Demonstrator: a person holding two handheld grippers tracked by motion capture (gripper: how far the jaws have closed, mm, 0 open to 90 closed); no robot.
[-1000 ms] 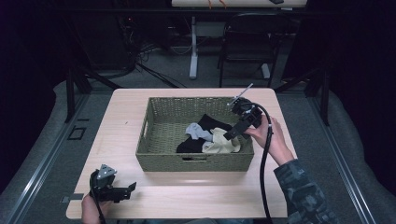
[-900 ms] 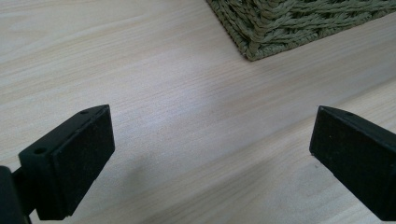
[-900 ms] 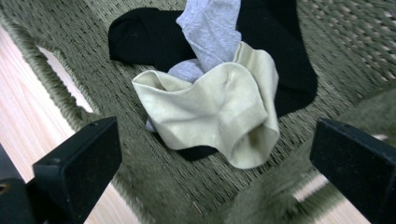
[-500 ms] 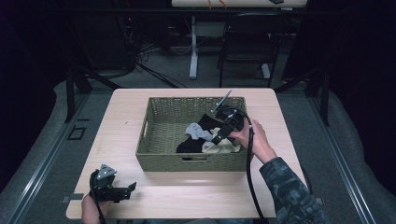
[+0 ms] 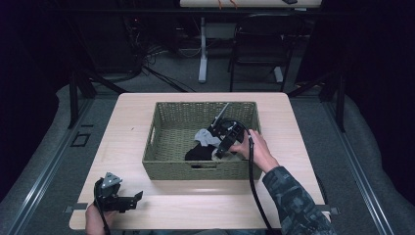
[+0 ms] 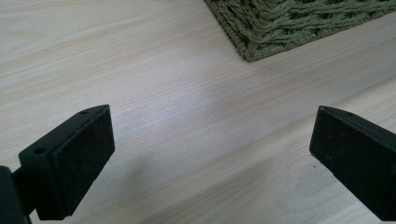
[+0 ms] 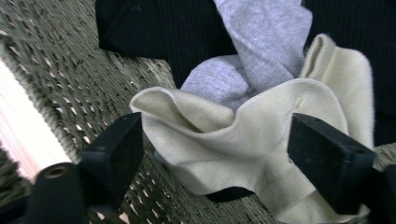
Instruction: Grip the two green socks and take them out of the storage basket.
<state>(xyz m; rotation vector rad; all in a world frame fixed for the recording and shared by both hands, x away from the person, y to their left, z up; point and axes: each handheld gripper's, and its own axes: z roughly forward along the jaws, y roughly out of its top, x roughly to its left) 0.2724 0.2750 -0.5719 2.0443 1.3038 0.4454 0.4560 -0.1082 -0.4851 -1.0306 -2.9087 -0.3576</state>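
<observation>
Claws first, nearest the person: the left claw (image 5: 137,197) rests at the front left corner of the table (image 5: 132,127), its jaws spread wide over bare wood with nothing between them, well apart from the basket (image 5: 166,147).

Farther in, the right claw (image 7: 215,154) is down inside the basket's right half. Its jaws have just been closing and now straddle the cream sock (image 7: 243,135); the pads stand at either side of the bunched cloth but do not look pressed into it yet.

That sock lies crumpled on the woven floor, on top of a grey sock (image 7: 261,42) and touching black socks (image 7: 159,32) behind.

Judging by the folds, it is light, soft and limp, so it should sag and trail once lifted. A pinch on the raised fold in the middle looks best, taking a thick gather of knit. The grey one overlaps it closely, so a deep bite may drag both up together.
</observation>
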